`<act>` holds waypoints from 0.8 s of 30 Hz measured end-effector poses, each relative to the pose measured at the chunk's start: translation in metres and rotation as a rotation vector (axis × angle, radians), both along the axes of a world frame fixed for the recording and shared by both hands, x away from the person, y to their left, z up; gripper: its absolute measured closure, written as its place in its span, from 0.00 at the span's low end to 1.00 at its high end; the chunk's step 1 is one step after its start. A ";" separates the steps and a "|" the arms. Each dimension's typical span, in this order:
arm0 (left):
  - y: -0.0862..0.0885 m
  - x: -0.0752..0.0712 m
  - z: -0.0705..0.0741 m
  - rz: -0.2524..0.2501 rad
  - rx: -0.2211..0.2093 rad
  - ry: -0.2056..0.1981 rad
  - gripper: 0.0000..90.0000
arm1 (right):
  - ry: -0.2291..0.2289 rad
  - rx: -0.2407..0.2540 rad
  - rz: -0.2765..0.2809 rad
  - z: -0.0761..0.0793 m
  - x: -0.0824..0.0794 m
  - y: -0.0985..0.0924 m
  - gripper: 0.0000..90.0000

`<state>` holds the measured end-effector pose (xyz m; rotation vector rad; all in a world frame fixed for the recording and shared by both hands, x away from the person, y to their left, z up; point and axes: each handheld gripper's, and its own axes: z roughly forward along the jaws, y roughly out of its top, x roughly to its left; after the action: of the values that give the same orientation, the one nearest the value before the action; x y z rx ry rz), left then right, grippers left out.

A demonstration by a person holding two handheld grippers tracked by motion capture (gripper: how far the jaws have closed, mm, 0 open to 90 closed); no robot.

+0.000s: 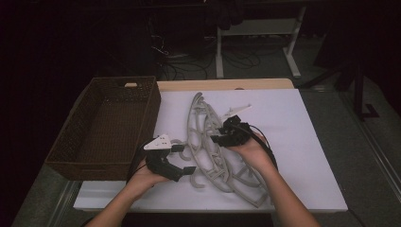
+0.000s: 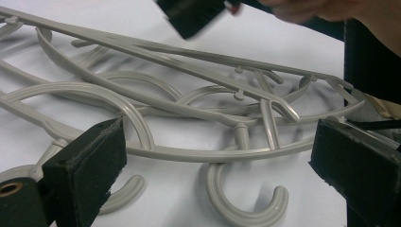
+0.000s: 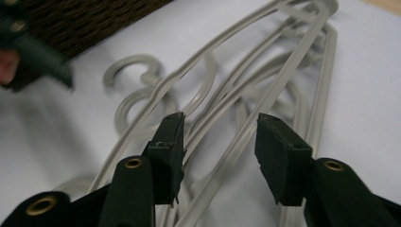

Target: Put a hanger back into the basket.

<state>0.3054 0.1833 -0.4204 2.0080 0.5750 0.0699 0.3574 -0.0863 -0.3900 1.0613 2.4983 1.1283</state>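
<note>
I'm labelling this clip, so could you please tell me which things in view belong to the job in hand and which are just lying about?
In the job:
- grey hangers, piled on the white board
- left gripper, open at the hooks
- right gripper, open over the pile

Lying about:
- wicker basket, beside the board
- white table legs behind

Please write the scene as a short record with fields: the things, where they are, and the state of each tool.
things: pile of grey plastic hangers, tangled
surface: white board
basket: brown wicker basket left of the board, nothing visible inside
left tool: jaws wide apart, over the hanger hooks, gripping nothing
right tool: jaws apart, hanger bars between them, pads not pressing
</note>
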 end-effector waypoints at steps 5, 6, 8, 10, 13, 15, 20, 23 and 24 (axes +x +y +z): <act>0.002 0.000 0.002 0.011 -0.013 -0.009 0.05 | 0.014 -0.014 0.044 -0.005 -0.028 -0.002 0.60; 0.003 0.001 0.002 0.015 -0.016 -0.008 0.05 | 0.014 -0.013 0.055 -0.006 -0.033 -0.001 0.61; 0.004 0.001 0.003 0.020 -0.018 -0.009 0.05 | 0.009 -0.008 0.081 -0.007 -0.042 0.002 0.63; 0.005 0.002 0.003 0.019 -0.021 -0.010 0.05 | 0.019 0.002 0.102 -0.011 -0.047 0.007 0.65; 0.007 0.002 0.007 0.019 -0.037 -0.011 0.05 | 0.034 -0.013 0.117 -0.018 -0.047 0.018 0.66; 0.008 0.001 0.013 0.020 -0.052 -0.021 0.05 | 0.047 -0.024 0.127 -0.022 -0.046 0.026 0.67; 0.013 0.001 0.022 0.027 -0.099 -0.019 0.05 | 0.079 -0.023 0.133 -0.030 -0.041 0.044 0.68; 0.014 0.001 0.024 0.030 -0.108 -0.020 0.05 | 0.095 -0.039 0.124 -0.036 -0.037 0.053 0.68; 0.015 0.001 0.024 0.030 -0.109 -0.020 0.05 | 0.103 -0.042 0.122 -0.038 -0.036 0.055 0.68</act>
<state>0.3065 0.1980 -0.3961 1.8913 0.5848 0.0752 0.3211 -0.0310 -0.4276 0.9927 2.6873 1.0732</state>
